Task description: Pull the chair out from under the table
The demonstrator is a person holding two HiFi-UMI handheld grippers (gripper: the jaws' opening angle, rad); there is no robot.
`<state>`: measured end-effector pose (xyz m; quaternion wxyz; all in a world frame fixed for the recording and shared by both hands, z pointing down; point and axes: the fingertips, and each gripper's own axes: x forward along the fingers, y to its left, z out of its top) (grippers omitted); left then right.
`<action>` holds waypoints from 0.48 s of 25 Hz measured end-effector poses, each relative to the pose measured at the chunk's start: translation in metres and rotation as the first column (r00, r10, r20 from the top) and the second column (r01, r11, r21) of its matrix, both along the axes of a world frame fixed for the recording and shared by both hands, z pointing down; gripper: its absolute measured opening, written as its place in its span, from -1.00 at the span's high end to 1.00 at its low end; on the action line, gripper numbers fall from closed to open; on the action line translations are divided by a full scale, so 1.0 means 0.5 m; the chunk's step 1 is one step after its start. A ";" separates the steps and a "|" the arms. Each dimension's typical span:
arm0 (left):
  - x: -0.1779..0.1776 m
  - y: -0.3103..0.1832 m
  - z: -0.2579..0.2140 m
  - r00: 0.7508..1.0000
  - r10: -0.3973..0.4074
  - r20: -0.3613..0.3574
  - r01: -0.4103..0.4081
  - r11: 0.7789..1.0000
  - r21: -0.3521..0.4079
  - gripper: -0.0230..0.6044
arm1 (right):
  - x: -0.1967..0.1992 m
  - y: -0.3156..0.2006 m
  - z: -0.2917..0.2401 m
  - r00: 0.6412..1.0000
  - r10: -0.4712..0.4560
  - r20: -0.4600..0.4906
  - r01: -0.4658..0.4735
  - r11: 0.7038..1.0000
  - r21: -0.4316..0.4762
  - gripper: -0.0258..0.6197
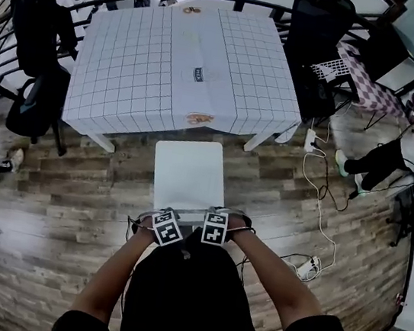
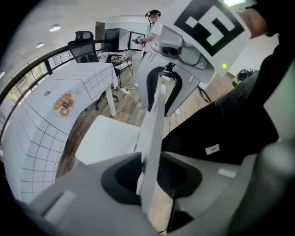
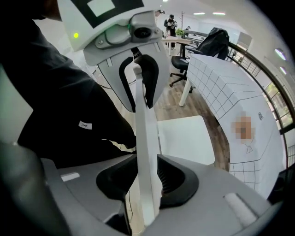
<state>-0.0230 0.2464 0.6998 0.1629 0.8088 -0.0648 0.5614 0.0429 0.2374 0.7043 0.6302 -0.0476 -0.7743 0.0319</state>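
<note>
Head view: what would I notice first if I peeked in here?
The white chair stands pulled out in front of the checked table. At its near edge the left gripper and right gripper sit side by side, the chair's back between their open jaws.

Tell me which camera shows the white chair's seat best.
The head view: nearly the whole seat shows from above, beside the table. Both gripper views show only part of it, behind the backrest.

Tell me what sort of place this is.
Probably an office or lab workspace: black office chairs beside a cloth-covered table, and power strips with cables on the wood floor.
</note>
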 end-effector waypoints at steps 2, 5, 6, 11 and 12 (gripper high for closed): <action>-0.028 -0.036 -0.019 1.000 -0.012 -0.017 0.012 1.000 -0.016 0.54 | -0.026 -0.037 -0.020 0.998 0.044 0.034 -0.043 0.999 -0.018 0.53; -0.054 -0.079 -0.019 0.998 -0.046 -0.046 0.045 0.999 -0.023 0.54 | -0.044 -0.082 -0.016 0.996 0.072 0.045 -0.071 0.997 -0.015 0.52; -0.054 -0.074 -0.003 0.997 -0.057 -0.055 0.056 0.998 -0.017 0.54 | -0.039 -0.077 0.002 0.996 0.077 0.045 -0.077 0.997 -0.007 0.53; -0.066 -0.050 -0.001 0.986 -0.119 -0.114 0.120 0.993 0.001 0.54 | -0.033 -0.055 0.003 0.981 0.162 0.105 -0.162 0.987 -0.015 0.53; -0.071 -0.054 -0.009 0.982 -0.139 -0.127 0.141 0.990 0.002 0.54 | -0.034 -0.061 -0.009 0.975 0.185 0.124 -0.184 0.983 -0.019 0.53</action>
